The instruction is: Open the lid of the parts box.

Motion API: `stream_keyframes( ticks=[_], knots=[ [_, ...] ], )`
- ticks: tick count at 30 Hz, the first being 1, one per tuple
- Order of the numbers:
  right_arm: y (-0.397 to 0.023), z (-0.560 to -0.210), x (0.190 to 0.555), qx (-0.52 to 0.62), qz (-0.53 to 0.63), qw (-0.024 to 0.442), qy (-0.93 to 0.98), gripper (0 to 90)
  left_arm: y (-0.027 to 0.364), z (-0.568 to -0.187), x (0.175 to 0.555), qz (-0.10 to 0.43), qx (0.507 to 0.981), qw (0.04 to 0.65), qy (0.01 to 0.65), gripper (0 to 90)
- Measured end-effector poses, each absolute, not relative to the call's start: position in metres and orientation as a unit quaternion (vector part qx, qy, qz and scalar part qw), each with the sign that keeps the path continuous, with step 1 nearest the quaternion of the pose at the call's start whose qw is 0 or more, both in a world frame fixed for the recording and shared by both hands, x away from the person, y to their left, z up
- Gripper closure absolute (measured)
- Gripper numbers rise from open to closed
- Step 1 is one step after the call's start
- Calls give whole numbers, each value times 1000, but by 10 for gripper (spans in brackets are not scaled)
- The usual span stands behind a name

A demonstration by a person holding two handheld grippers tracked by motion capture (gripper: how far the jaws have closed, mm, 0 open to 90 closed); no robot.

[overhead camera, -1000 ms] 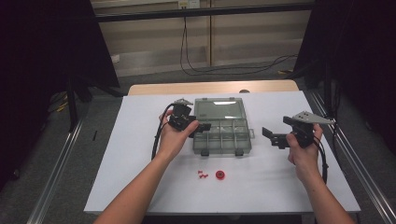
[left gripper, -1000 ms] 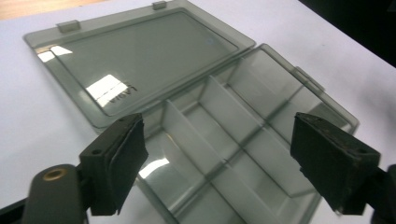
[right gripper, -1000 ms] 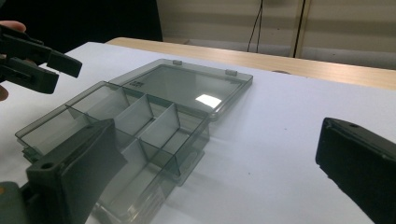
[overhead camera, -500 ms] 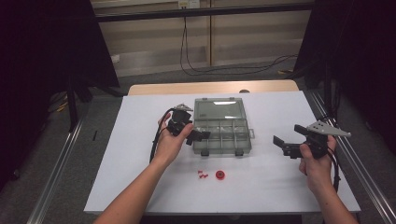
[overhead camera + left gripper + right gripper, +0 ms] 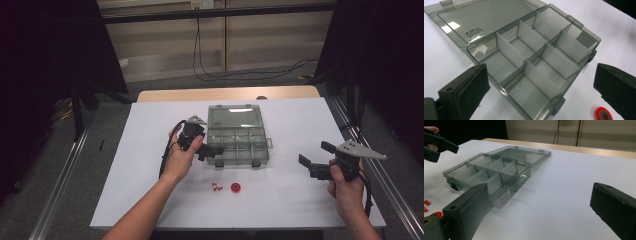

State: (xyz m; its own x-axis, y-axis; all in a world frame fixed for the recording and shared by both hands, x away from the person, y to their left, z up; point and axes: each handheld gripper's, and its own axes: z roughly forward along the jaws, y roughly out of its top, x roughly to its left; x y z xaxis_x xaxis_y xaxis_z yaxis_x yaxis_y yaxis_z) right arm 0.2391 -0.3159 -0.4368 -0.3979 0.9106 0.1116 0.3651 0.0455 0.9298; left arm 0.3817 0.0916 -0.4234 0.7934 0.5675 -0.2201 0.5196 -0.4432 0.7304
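White table (image 5: 280, 205), left gripper (image 5: 212, 151) jaws just opened wide, empty, beside organizer box (image 5: 238, 142)

A white table top (image 5: 300, 205) stood in the middle of the room, with a strip of pale wood (image 5: 230, 93) exposed along its far edge. Grey floor (image 5: 50, 165) surrounded it. Metal rails (image 5: 60, 190) ran along the floor on both sides of the table. Black curtains (image 5: 45, 50) hung at left and right. The far wall consisted of beige panels (image 5: 270, 35), with a black cable (image 5: 200, 55) hanging down it to the floor. Lighting was dim.
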Motion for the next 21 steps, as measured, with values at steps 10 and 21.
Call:
stream_keyframes(
  ticks=[10,21],
  knots=[
    [-320,-441,226,468,508,277,668,37,93,-423,372,23,850,424,310,0],
    [-324,-447,218,467,503,294,665,9,98,-422,356,15,862,412,296,1]
  ],
)
